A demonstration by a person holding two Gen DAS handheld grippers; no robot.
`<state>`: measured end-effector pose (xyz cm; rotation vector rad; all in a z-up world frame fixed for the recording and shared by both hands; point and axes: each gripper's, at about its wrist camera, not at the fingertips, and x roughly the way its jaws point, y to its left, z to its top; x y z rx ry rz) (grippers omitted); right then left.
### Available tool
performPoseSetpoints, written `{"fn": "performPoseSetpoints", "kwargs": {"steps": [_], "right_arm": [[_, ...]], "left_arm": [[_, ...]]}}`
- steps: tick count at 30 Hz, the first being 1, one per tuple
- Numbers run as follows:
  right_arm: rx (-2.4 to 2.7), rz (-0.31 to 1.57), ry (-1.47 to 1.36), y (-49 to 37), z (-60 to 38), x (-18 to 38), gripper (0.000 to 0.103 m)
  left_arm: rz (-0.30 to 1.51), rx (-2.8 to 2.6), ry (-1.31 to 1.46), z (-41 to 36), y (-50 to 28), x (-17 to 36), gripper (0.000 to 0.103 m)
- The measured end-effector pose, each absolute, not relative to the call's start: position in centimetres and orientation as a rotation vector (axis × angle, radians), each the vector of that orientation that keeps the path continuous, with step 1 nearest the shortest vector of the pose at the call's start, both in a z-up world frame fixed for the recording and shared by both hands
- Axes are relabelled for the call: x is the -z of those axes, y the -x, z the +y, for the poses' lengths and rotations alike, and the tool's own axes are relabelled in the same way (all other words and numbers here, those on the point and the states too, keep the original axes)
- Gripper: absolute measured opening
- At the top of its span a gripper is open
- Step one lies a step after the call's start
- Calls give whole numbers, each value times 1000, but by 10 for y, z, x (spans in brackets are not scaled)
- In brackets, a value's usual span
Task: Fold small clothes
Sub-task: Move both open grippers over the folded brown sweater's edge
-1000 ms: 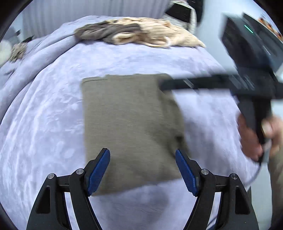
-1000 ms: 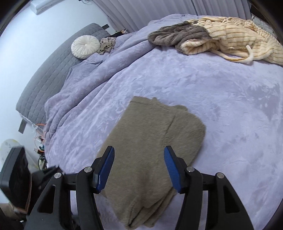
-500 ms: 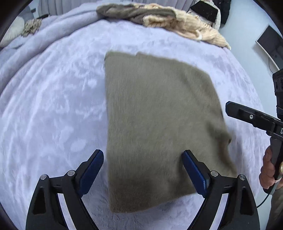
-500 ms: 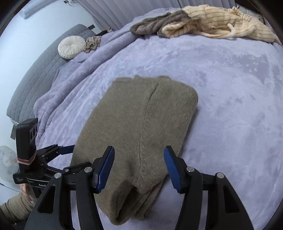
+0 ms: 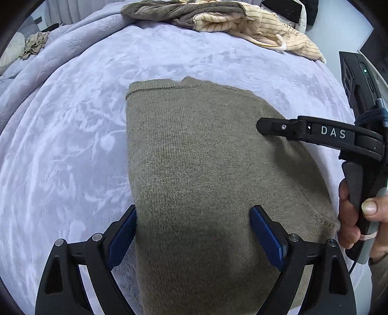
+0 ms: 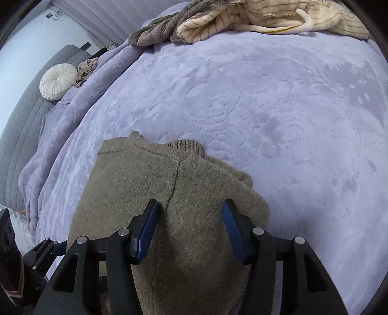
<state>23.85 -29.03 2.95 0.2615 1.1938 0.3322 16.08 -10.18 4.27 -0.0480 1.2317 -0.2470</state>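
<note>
A folded olive-brown knit garment (image 5: 206,169) lies flat on the lavender blanket (image 5: 72,145). It also shows in the right wrist view (image 6: 150,184), with a seam down its middle. My left gripper (image 5: 194,232) is open, its blue pads straddling the garment's near end just above it. My right gripper (image 6: 189,230) is open over the garment's other end. In the left wrist view, a finger of the right gripper (image 5: 278,127) reaches over the garment's right side.
A heap of cream striped and grey-brown clothes (image 5: 218,17) lies at the far edge of the bed, also seen in the right wrist view (image 6: 242,21). A round white cushion (image 6: 58,81) rests against a grey headboard (image 6: 21,114). The blanket's right edge (image 5: 344,101) drops off.
Both grippers have come down and closer over the garment, which now fills more of each view. The right gripper has moved in over the garment's right side. Both stay open.
</note>
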Motion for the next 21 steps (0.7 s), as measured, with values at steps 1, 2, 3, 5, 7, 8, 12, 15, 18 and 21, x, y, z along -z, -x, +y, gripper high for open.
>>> {"fn": "performPoseSetpoints", "kwargs": {"steps": [1,2,3,5,7,8,12,15,18,21], "right_arm": [[-336,1198,-240,-240,-288,-30,59],[-338,1202,-222,-241,-285,-31,59],[-334,1209,-205,-241,-284,-34,59],[-335,1191,-189,-232,-283,-47,59],[-366,1155,-135,-218,-275,-61,60],[-379,1143,-102,-210,-270,-67,60],[-440,1106,52,-173,-246,-80,60],[-468,1104,177,-149,-231,-73,61],[-450,1065,333,-123,-224,-59,62],[-433,1028,316,-107,-237,-63,68]], "left_arm": [[1234,251,46,-101,-163,-43,91],[1237,253,46,-101,-165,-44,91],[1234,255,50,-99,-167,-48,91],[1209,250,53,-95,-173,-55,91],[1202,236,47,-92,-184,-57,91],[1204,227,45,-91,-189,-57,91],[1210,186,2,-91,-212,-50,91],[1226,183,-36,-93,-218,-40,91],[1222,189,-42,-94,-217,-36,91],[1211,192,-47,-92,-215,-35,91]]}}
